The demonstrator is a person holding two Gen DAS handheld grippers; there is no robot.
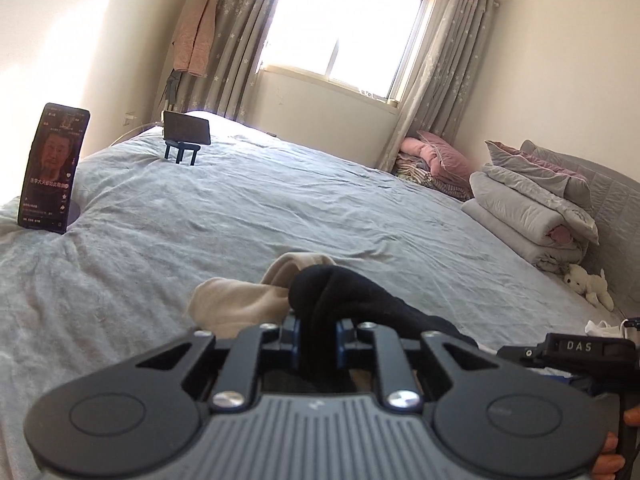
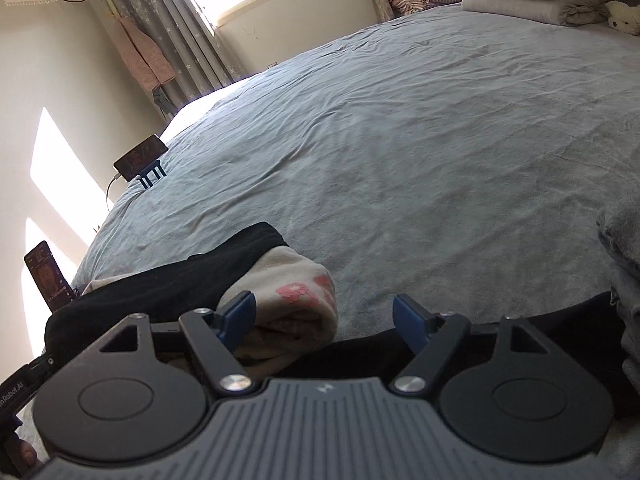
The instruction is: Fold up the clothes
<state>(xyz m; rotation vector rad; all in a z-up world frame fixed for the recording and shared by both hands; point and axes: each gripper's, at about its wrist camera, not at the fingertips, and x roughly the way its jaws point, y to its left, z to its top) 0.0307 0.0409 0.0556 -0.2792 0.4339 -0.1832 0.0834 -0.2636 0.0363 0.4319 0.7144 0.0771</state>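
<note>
L gripper (image 1: 318,330) is pinched tight on the black cloth (image 1: 340,296) low over the bed (image 1: 280,200), R gripper (image 2: 324,316) gapes w/ nothing held, so a tug could drag the cream cloth (image 2: 288,296) out of fold.

Window (image 1: 344,28) glare washes out (fisheye-warped edges)

Two garments (image 1: 320,292) lie bunched together on the near edge of the bed (image 1: 280,208). Two propped phones (image 1: 50,168) stand along its left side, folded quilts (image 1: 528,208) at its far right.
</note>
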